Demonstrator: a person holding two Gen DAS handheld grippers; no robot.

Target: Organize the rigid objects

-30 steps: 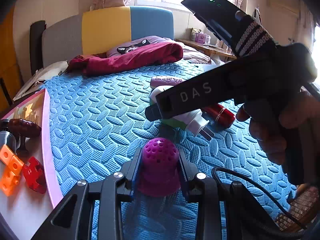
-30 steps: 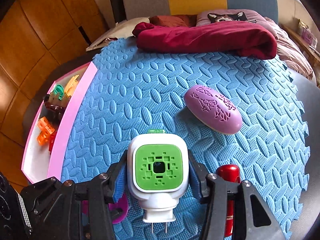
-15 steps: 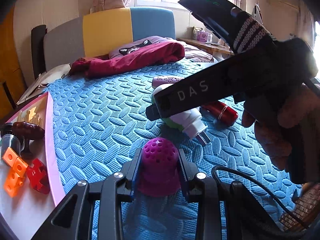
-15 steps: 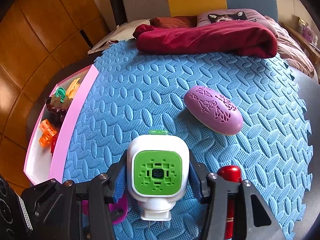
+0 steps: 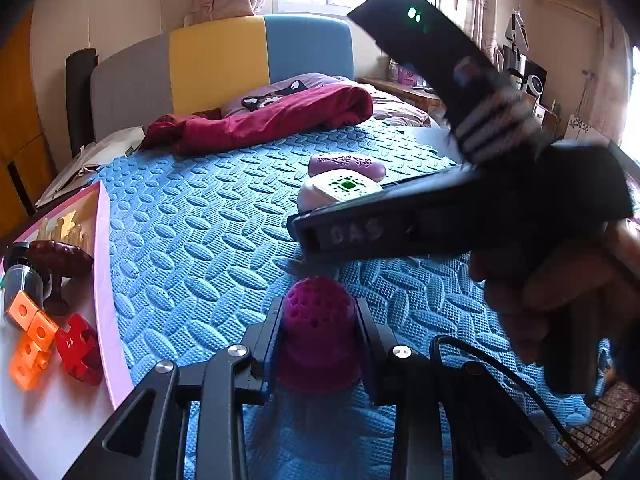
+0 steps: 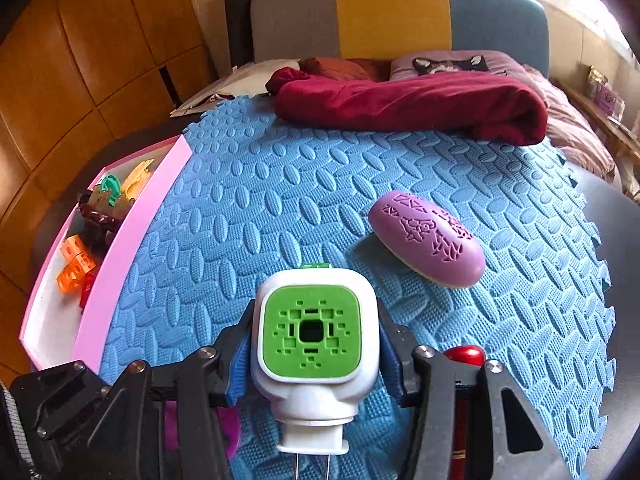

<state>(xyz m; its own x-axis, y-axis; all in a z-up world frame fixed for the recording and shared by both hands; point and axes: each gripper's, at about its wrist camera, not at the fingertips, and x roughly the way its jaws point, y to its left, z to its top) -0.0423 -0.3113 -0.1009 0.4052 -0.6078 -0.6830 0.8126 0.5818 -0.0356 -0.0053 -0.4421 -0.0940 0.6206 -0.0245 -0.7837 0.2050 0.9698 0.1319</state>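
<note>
My left gripper (image 5: 320,320) is shut on a magenta perforated dome (image 5: 318,340), held just above the blue foam mat (image 5: 192,248). My right gripper (image 6: 316,344) is shut on a white plug-in device with a green grille (image 6: 314,332), its prongs pointing back toward the camera. In the left wrist view that device (image 5: 342,190) shows above the right tool's black housing (image 5: 500,208), which a hand (image 5: 560,292) grips. A purple oval case (image 6: 426,240) lies on the mat beyond it. A red cylinder (image 6: 464,356) lies partly hidden behind the right fingers.
A pink-rimmed tray (image 6: 132,240) along the mat's left edge holds orange blocks (image 5: 30,328), a red block (image 5: 78,348), a brown piece (image 5: 60,258) and other small items. A dark red cloth (image 6: 412,106) and a pillow lie at the far end by the headboard.
The right gripper has tipped and lifted the plug-in device, so its green face now shows in the left wrist view. The red cylinder there is now hidden. The left gripper has stayed put.
</note>
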